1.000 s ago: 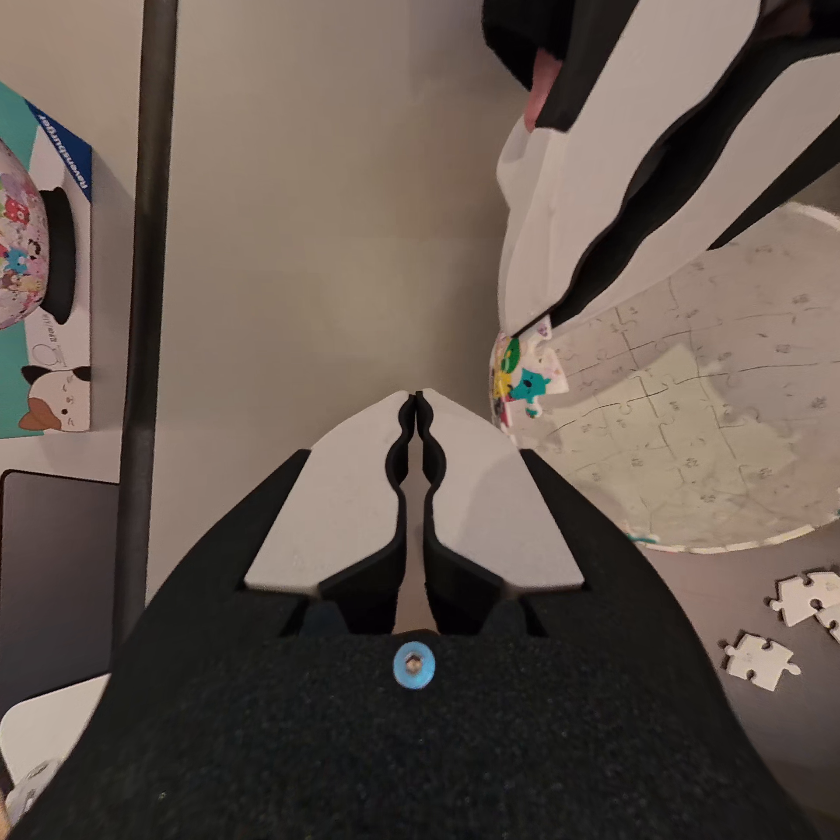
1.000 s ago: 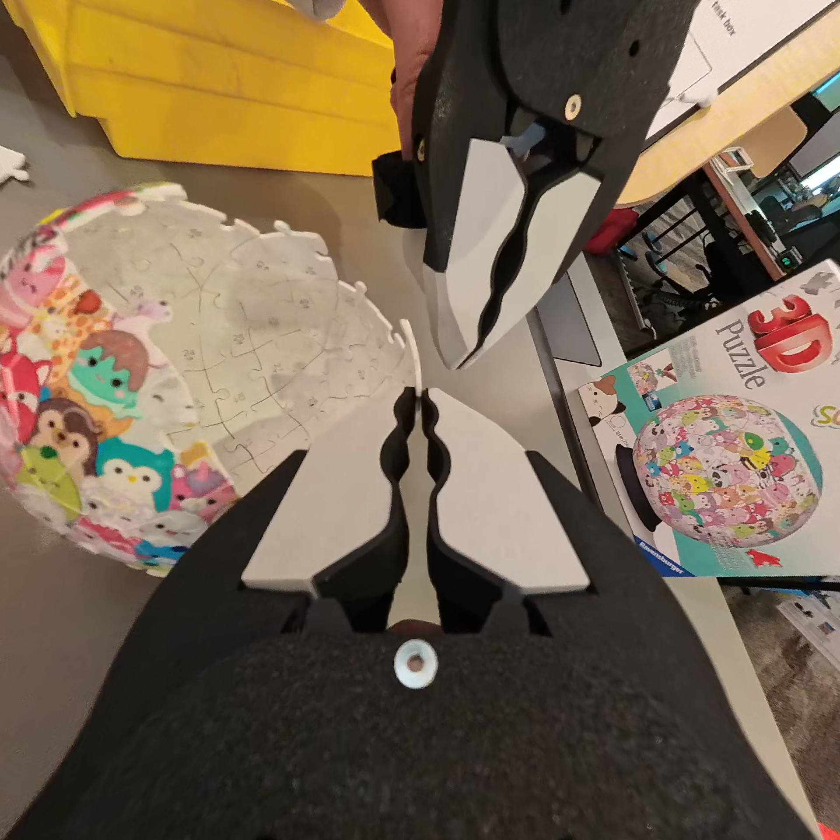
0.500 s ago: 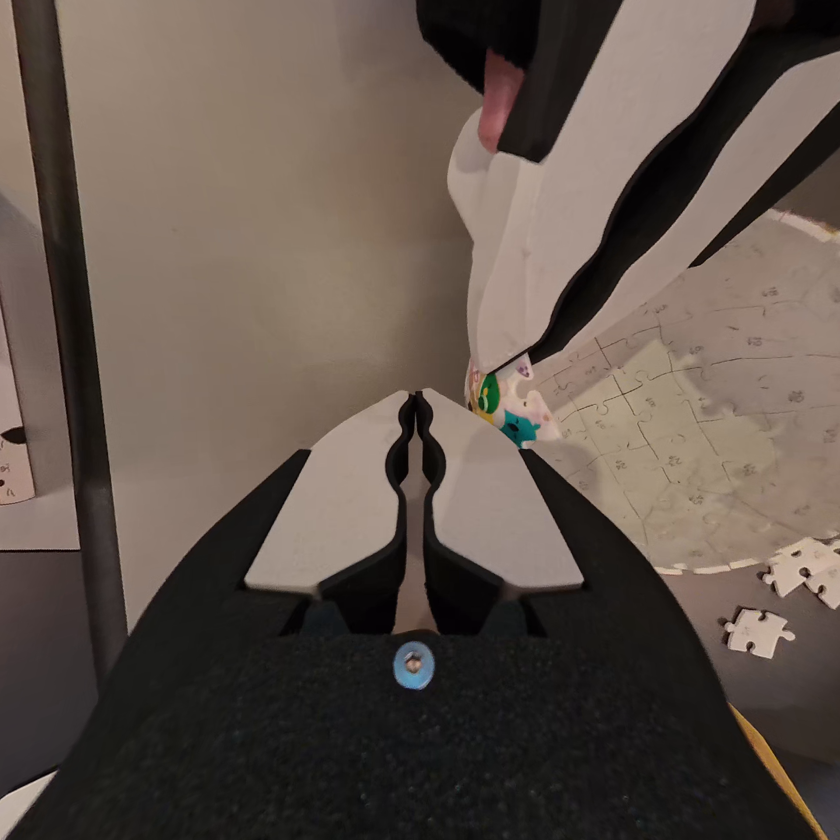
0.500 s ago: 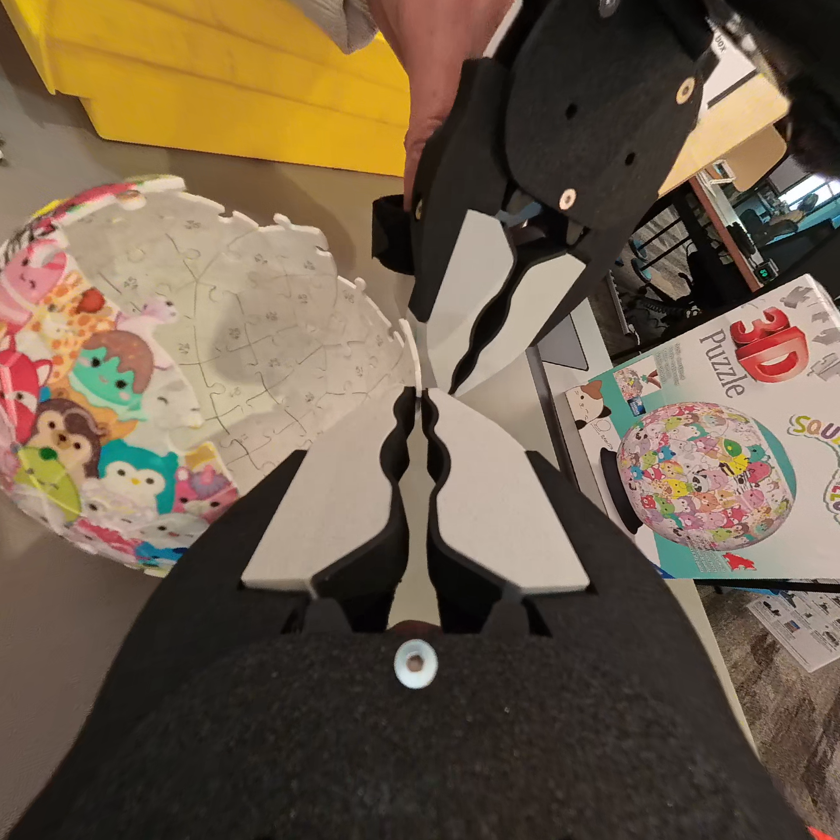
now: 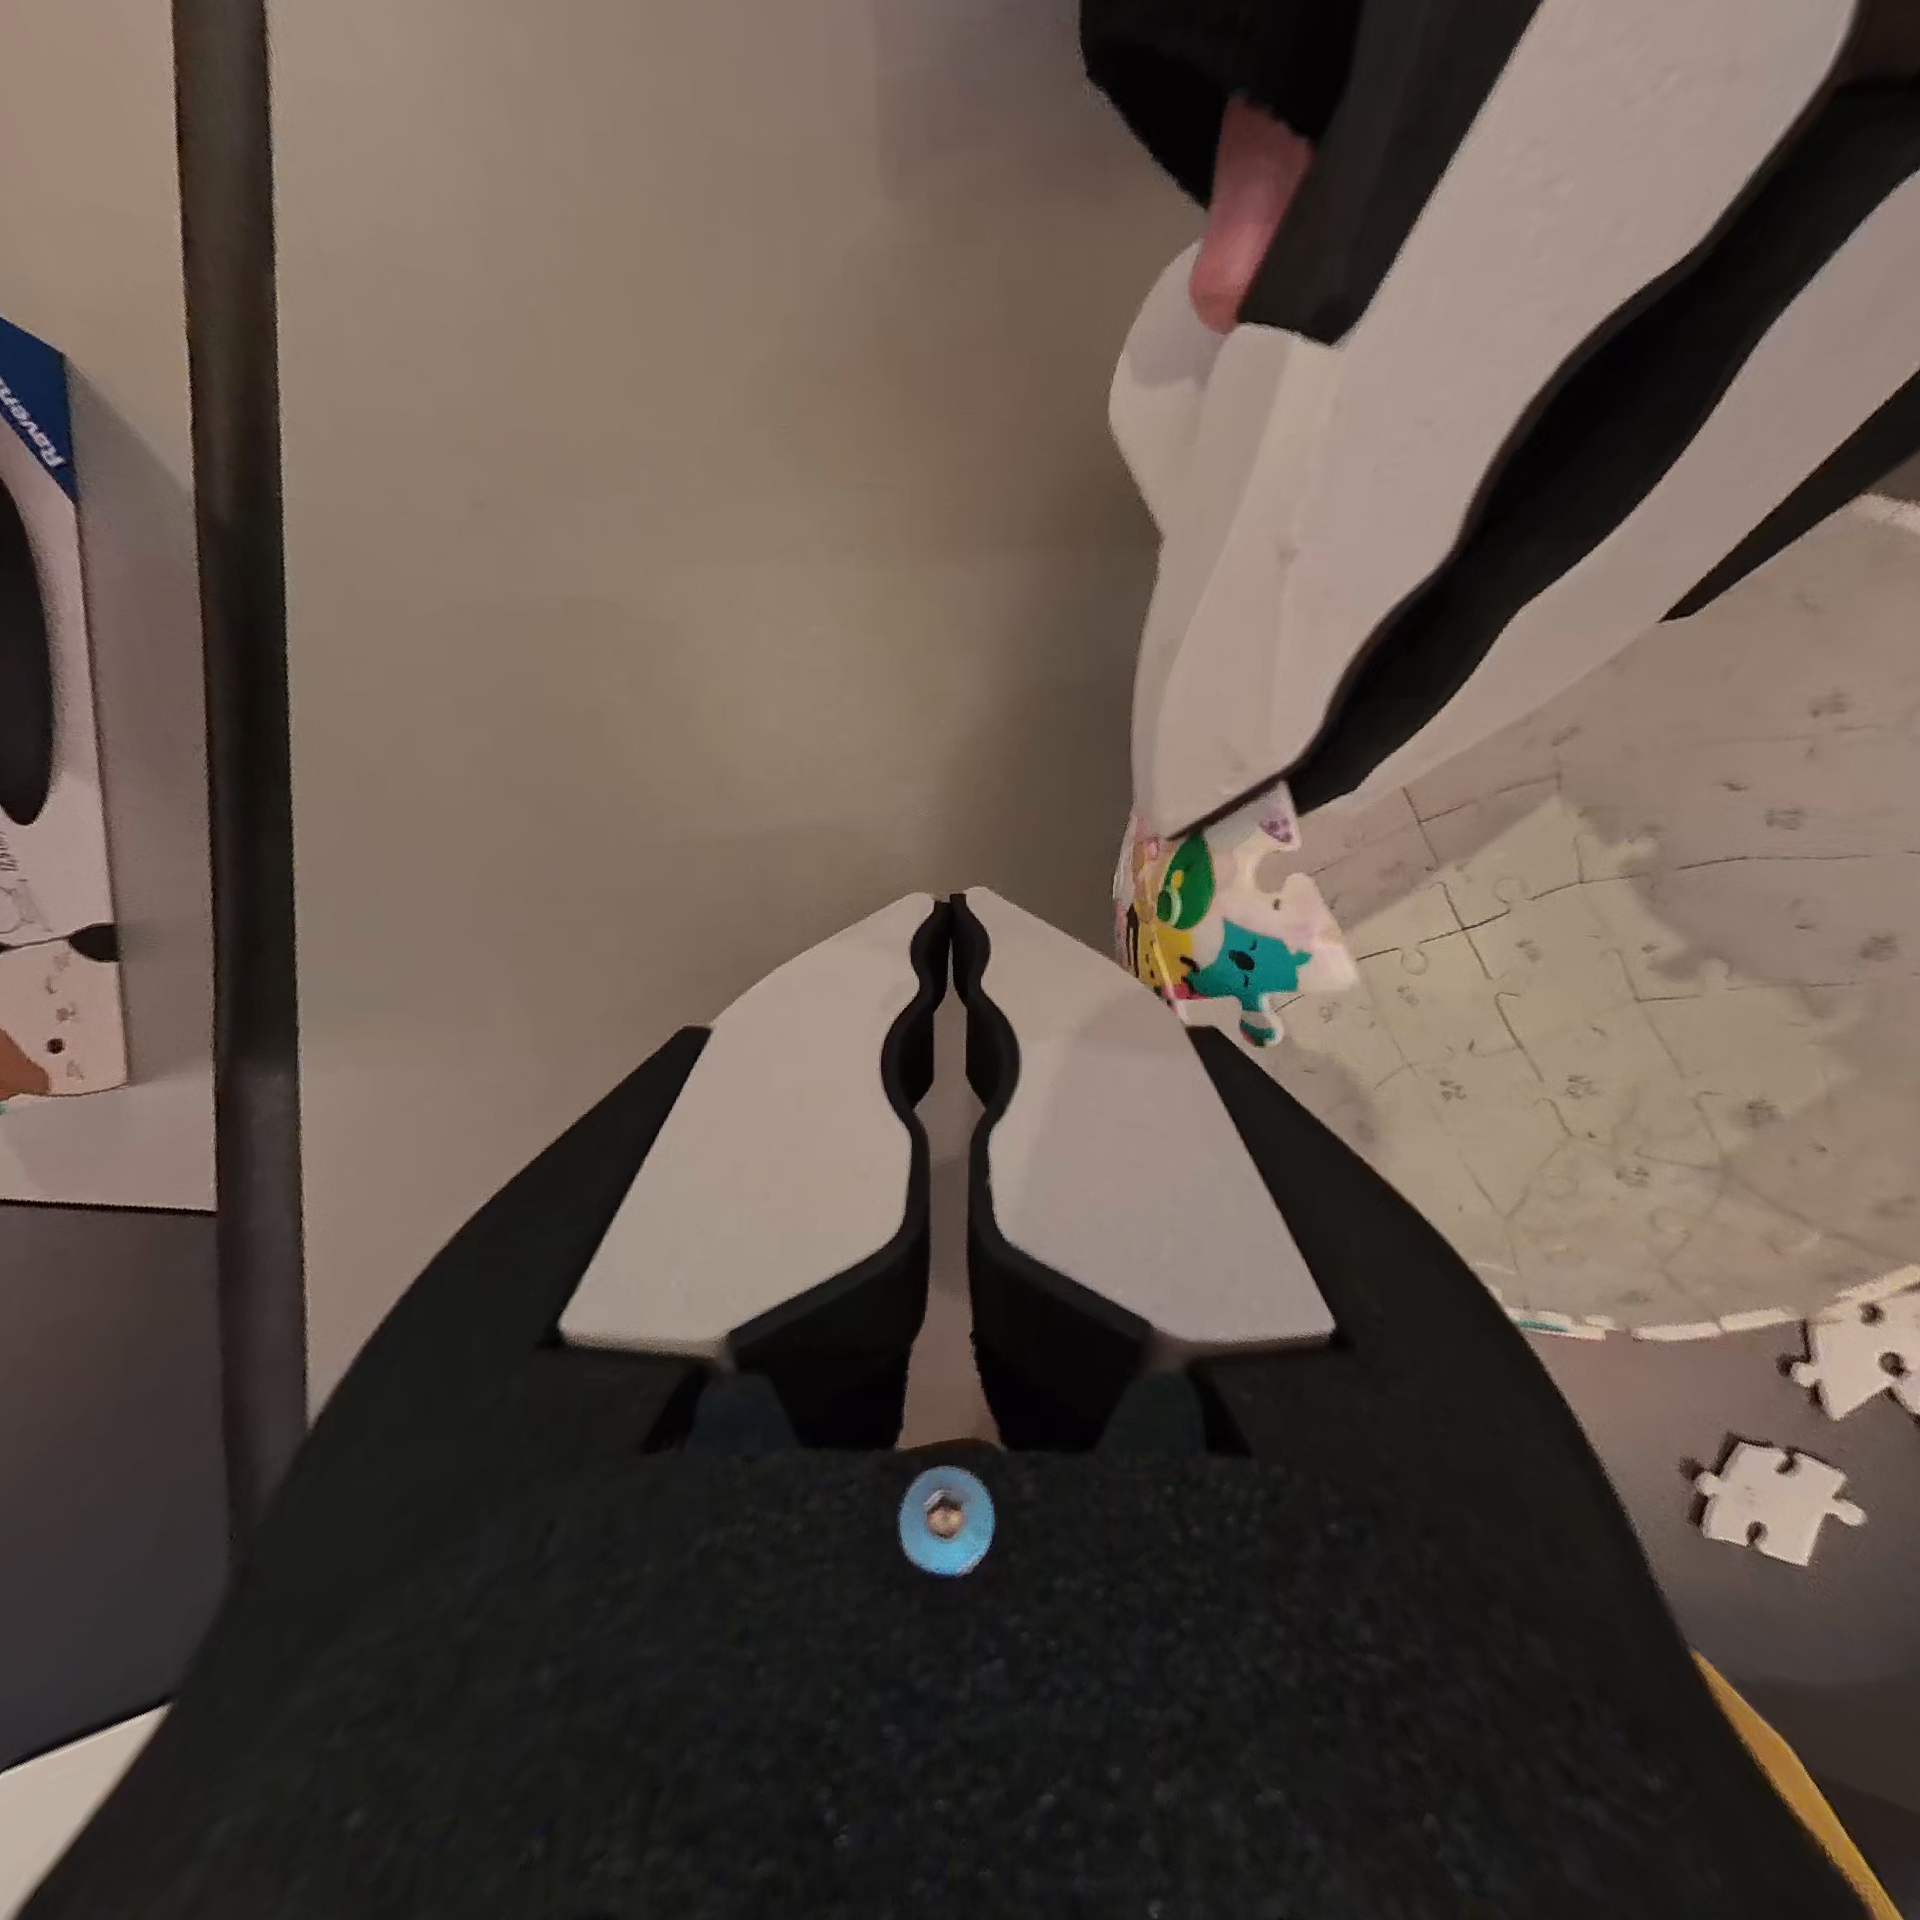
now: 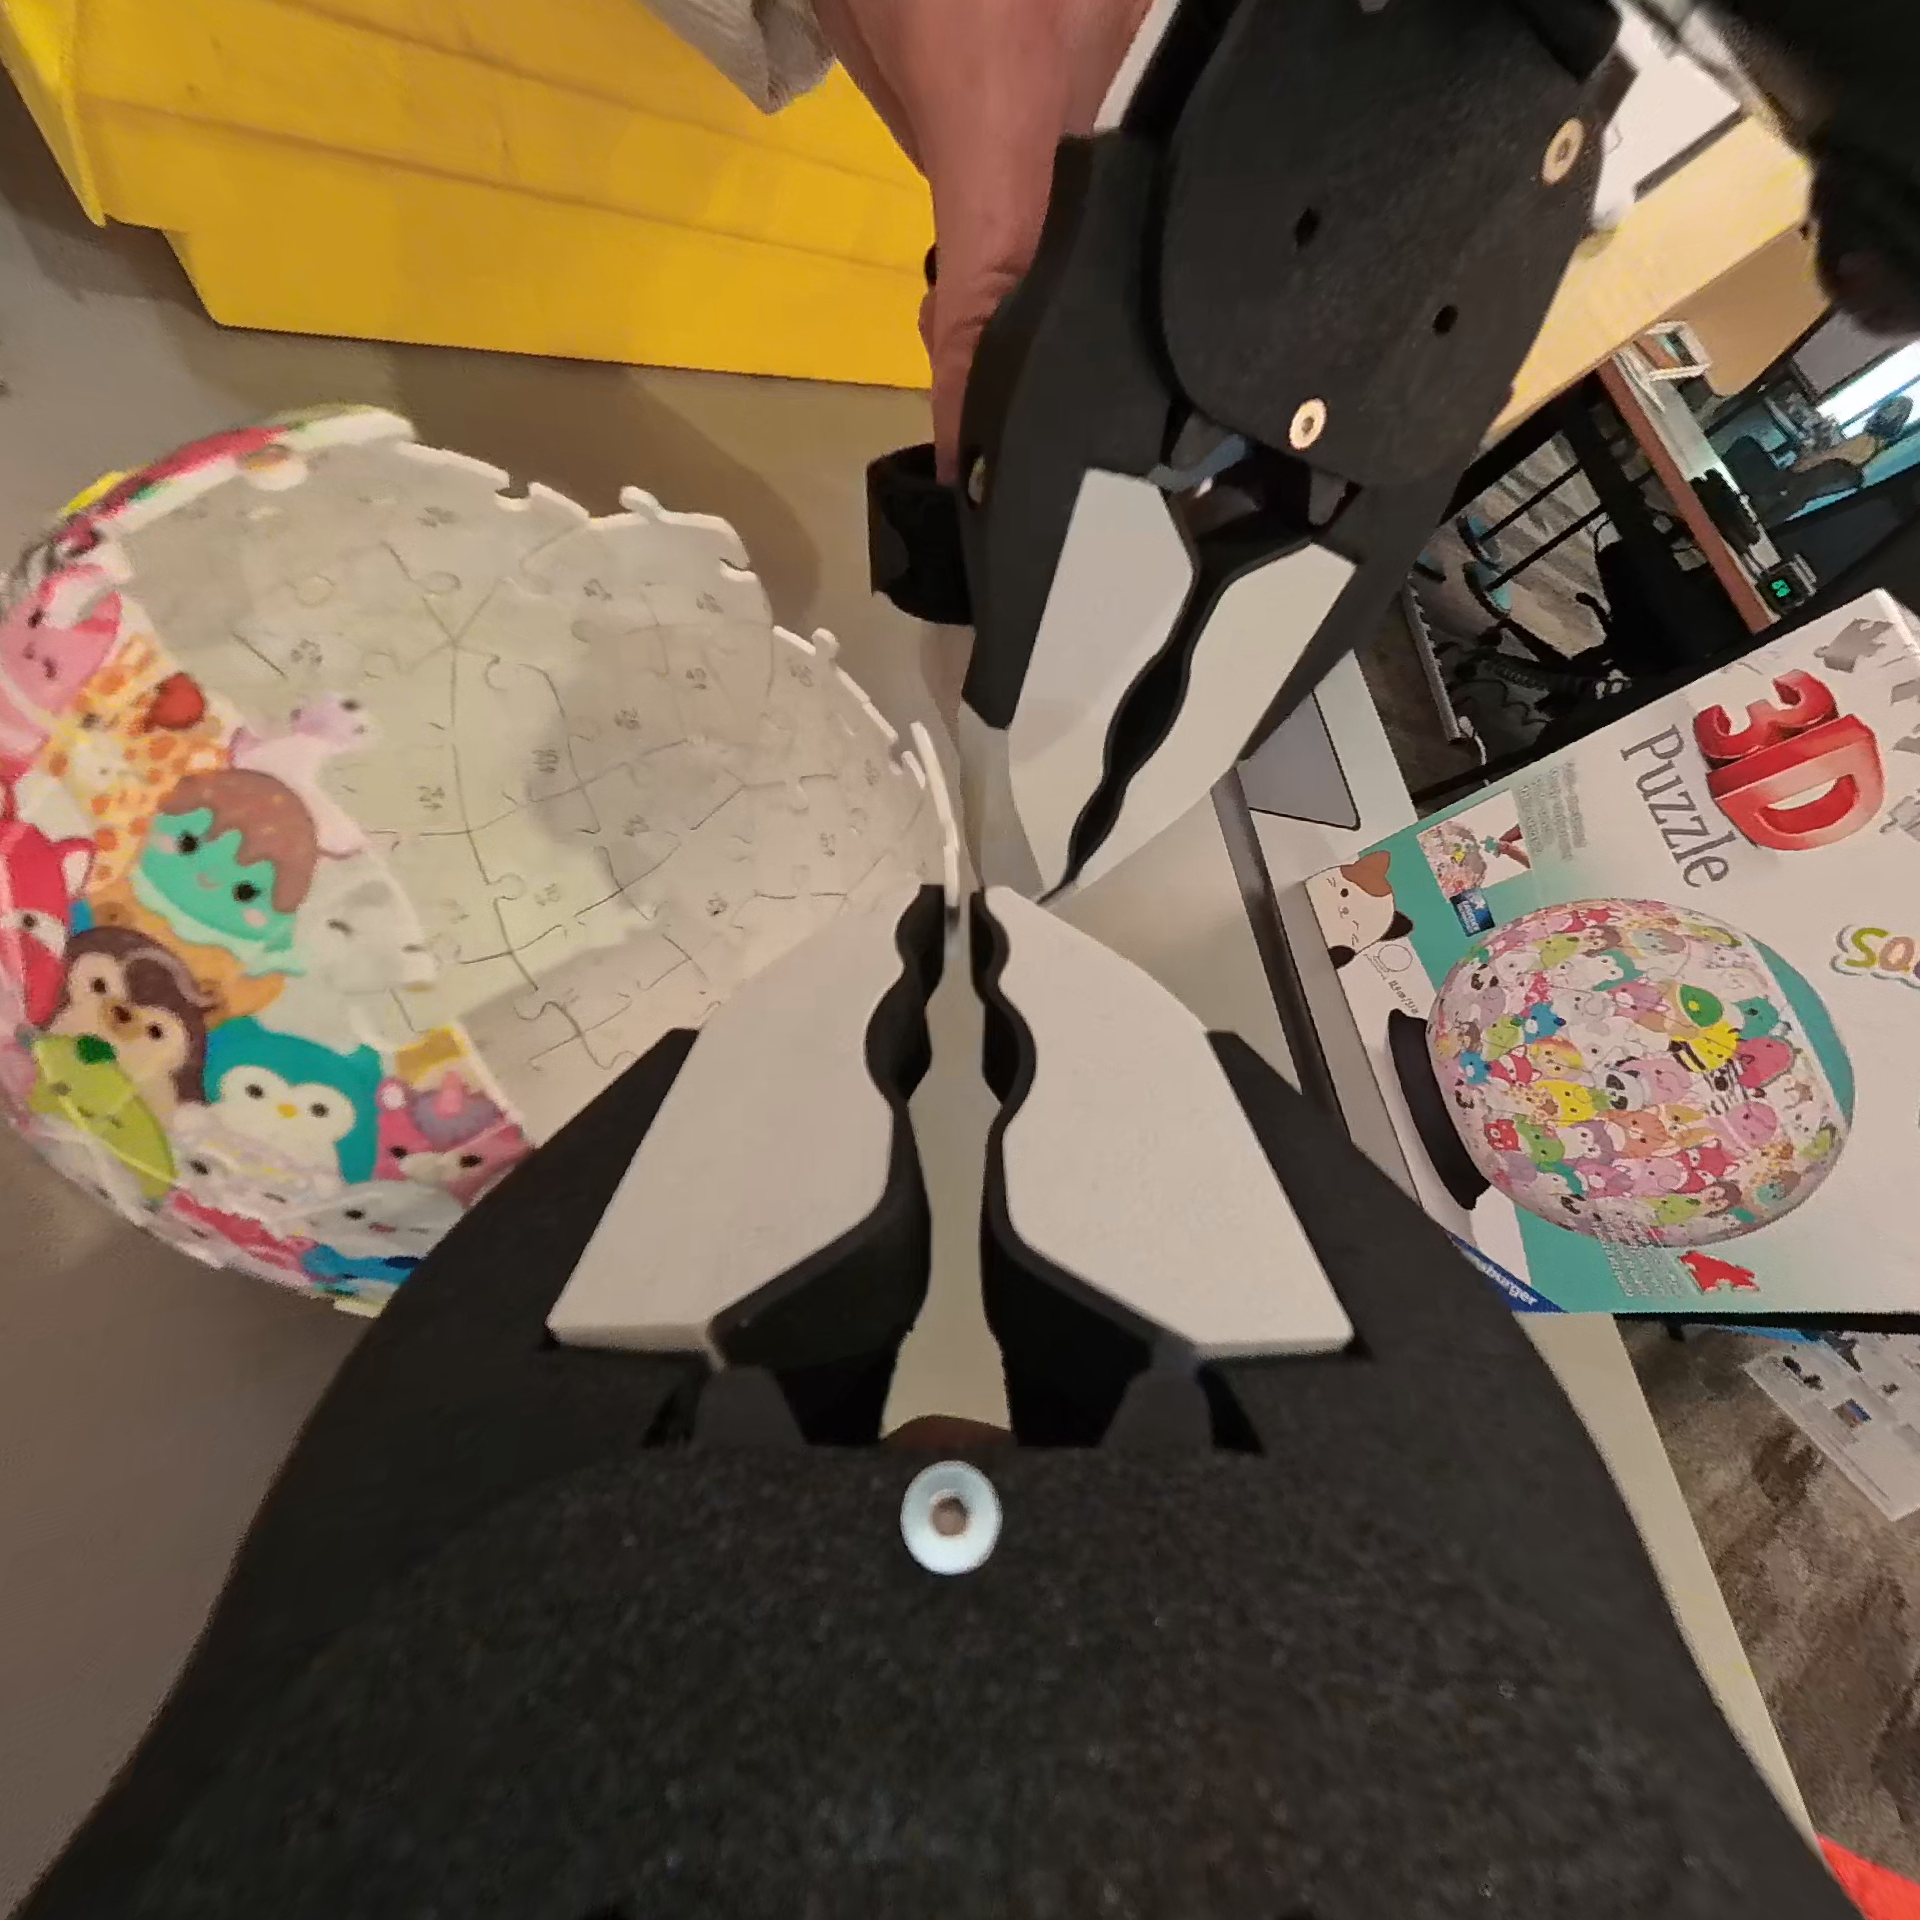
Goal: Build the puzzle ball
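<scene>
The half-built puzzle ball lies on its side on the grey table, with a colourful cartoon outside and a white inside. My right gripper is shut on the ball's near rim. In the left wrist view it comes in from the top right, clamped on a colourful rim piece of the ball. My left gripper is shut and empty. In the right wrist view its tips hang just right of the held rim, close to my right gripper's tips.
Loose white puzzle pieces lie on the table near the ball. The puzzle box lies to the right past the table edge. A yellow bin stands behind the ball. A black pole stands at left. A hand holds the left gripper. The left gripper's tips are roughly 4 centimetres from the right gripper's. My left tips are roughly 20 centimetres from the black pole.
My left gripper has come down closer to my right gripper's tips and the ball's rim. My right gripper has kept its hold on the rim. Both stayed shut.
</scene>
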Demonstrator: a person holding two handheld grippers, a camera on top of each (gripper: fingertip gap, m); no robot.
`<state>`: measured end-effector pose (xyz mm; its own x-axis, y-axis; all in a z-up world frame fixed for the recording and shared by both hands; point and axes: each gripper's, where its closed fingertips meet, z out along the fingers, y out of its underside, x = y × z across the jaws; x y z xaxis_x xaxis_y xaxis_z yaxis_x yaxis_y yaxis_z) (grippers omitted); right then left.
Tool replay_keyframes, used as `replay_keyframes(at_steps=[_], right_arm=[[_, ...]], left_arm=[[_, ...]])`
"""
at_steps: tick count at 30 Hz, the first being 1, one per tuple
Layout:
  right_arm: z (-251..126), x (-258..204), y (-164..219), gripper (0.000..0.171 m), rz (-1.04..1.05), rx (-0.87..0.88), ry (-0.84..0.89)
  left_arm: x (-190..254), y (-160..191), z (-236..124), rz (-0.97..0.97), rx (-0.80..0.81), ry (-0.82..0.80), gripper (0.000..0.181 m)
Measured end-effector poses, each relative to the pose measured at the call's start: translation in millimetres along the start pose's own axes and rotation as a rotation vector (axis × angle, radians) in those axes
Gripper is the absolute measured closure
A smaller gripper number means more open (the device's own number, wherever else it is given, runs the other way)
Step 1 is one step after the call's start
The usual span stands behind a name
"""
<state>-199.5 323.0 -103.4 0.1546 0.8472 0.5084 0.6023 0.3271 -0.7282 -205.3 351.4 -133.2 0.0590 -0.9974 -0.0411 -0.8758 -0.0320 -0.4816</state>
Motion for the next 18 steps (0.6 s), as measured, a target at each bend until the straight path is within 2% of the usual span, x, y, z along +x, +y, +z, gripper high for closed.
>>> replay_keyframes(at_steps=[2, 12, 15, 18], right_arm=[[0, 2, -1, 0.161, 0.009, 0.002, 0.004], [3, -5, -7, 0.157, -0.004, -0.008, -0.096], [7, -3, -6, 0.156, -0.043, -0.055, -0.101], [9, 0, -12, 0.156, -0.072, -0.070, -0.101]], left_arm=[[0, 1, -1, -0.007, 0.003, 0.001, 0.181], [-12, 5, -11, -0.056, -0.001, -0.092, 0.181], [-16, 8, -31, -0.111, 0.012, -0.172, 0.181], [-13, 15, -67, -0.178, 0.060, -0.308, 0.181]])
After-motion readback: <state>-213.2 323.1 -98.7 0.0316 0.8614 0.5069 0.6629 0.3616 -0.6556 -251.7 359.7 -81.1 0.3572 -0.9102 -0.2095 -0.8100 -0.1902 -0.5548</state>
